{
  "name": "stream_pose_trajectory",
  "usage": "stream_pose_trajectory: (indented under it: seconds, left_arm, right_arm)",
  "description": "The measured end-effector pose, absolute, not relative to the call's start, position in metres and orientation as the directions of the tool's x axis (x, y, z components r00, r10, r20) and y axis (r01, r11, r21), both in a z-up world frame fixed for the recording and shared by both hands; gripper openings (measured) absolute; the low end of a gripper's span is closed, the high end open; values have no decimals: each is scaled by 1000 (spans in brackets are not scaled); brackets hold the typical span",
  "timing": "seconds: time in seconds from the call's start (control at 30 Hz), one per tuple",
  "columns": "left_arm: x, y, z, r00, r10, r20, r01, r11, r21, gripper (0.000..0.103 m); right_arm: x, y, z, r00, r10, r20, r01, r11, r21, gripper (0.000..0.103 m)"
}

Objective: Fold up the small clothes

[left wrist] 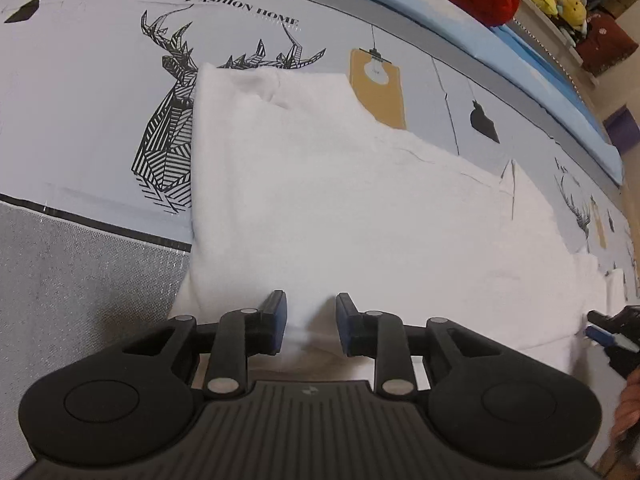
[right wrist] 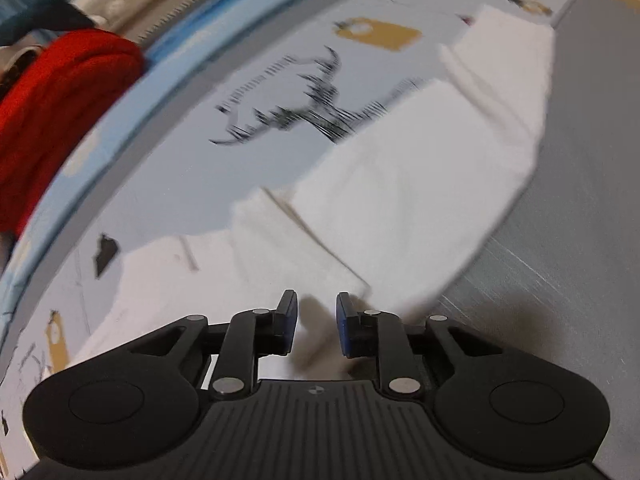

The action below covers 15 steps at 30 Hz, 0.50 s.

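Black ribbed housing and twin round pivots fill the foreground of both wrist views as two handheld tongs work a white garment (left wrist: 340, 208) spread across a printed bedsheet (left wrist: 88, 92). At the left gripper (left wrist: 311, 322), the blue-padded fingers (left wrist: 277, 320) stand narrowly apart, level and low over the near hem, with a soft ridge of white cloth rising between them; whether the pads actually pinch it cannot be told. At the right gripper (right wrist: 317, 322), seen through motion blur, the fingers (right wrist: 289, 320) are likewise narrowly parted with a fold of the white garment (right wrist: 400, 200) lying between them, contact again unclear. From the left view the right gripper (left wrist: 610, 330) shows at the far right edge beside the person's hand (left wrist: 628, 404), at the garment's other corner. Thick and fleecy, the cloth lies partly doubled over, one layer with a straight folded edge resting on another. Beneath it, the smooth pale-blue sheet carries a striped geometric deer head (left wrist: 172, 136), "Fashion Home" lettering (left wrist: 244, 10) and a mustard lightbulb panel (left wrist: 377, 86). Glittery grey fabric (left wrist: 80, 276) borders the sheet, and a red knitted item (right wrist: 56, 116) sits beyond.
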State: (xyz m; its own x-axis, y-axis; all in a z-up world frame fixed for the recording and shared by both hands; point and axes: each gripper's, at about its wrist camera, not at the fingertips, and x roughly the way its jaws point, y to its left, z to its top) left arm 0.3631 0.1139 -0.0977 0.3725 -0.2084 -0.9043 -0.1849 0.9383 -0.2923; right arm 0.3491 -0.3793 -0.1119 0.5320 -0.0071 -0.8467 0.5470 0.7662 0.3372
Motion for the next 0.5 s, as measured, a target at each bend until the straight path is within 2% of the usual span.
stream_pose_trajectory:
  seconds: [0.23,0.43,0.5]
  left_arm:
    - [362,103,-74,432,-229,-872,-151,935,-320,32]
    - [362,95,-77,418,-242,-875,-135,936,-324,32]
    - [361,93,-76,422,-242,-874,-135,936,-324,32]
  right_arm:
    - [344,-410,-92,585,-49,-810,559,747,359,25]
    - [339,-483,-86,621,-102,-777,620,671,407,26]
    - [335,-516,-91,629,-118,-769,639,641,425,30]
